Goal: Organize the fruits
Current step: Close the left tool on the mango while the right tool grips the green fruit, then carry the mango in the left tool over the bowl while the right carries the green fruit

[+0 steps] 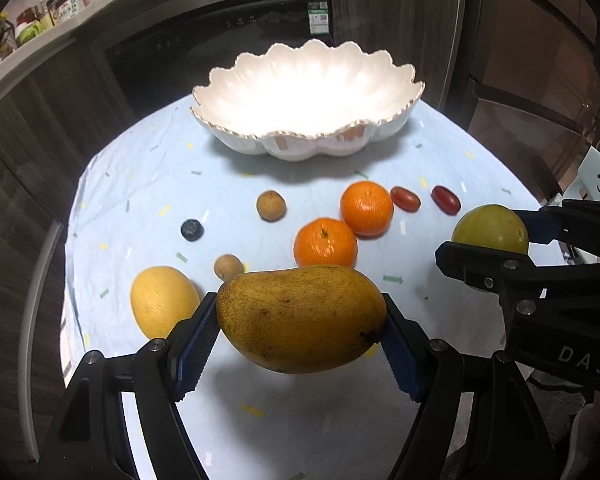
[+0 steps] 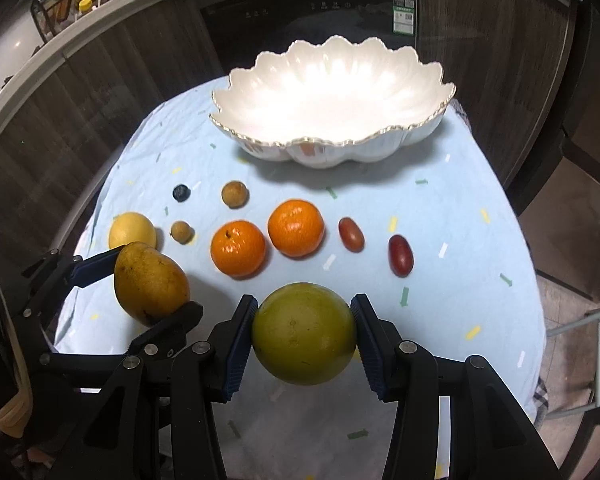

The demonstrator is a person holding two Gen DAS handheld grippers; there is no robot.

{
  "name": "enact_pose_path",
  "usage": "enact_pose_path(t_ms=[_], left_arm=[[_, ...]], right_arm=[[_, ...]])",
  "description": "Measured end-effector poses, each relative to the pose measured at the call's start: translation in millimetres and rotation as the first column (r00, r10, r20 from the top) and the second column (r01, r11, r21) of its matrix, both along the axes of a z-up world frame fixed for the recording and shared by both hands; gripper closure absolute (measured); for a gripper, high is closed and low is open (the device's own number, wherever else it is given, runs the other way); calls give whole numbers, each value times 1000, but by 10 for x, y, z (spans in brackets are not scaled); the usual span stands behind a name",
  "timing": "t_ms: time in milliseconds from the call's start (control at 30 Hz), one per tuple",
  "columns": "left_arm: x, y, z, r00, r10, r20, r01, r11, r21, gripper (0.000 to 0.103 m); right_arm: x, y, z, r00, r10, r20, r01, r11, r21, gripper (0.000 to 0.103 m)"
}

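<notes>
Holding a mango (image 1: 302, 318), left fingers (image 1: 196, 344); right fingers (image 2: 240, 344) grip green fruit (image 2: 305, 334); bowl (image 1: 236, 136) holds 0 fruit.

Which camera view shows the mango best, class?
The left wrist view: the mango fills the foreground, side-on, clamped between the left gripper fingers. The right wrist view shows it smaller, at the left edge, end-on, partly hidden by a finger.

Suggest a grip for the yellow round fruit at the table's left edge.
Take the yellow round fruit across its widest middle, coming from above. It sits free on the cloth, but a small brown fruit lies to its right, so set the fingers near-far. Both tongs are full now.
</notes>
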State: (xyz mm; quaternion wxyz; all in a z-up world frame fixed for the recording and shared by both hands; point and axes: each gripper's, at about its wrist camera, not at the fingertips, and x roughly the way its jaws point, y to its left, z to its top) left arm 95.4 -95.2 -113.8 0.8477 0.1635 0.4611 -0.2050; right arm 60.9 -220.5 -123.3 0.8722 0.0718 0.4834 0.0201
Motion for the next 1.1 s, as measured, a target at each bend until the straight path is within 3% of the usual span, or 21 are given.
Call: enact_pose_path(t_ms=[1100], left_arm=[[669, -150, 588, 993, 65, 102, -59, 996, -65, 27]], right_arm=[[515, -294, 595, 987, -40, 155, 47, 998, -41, 54]])
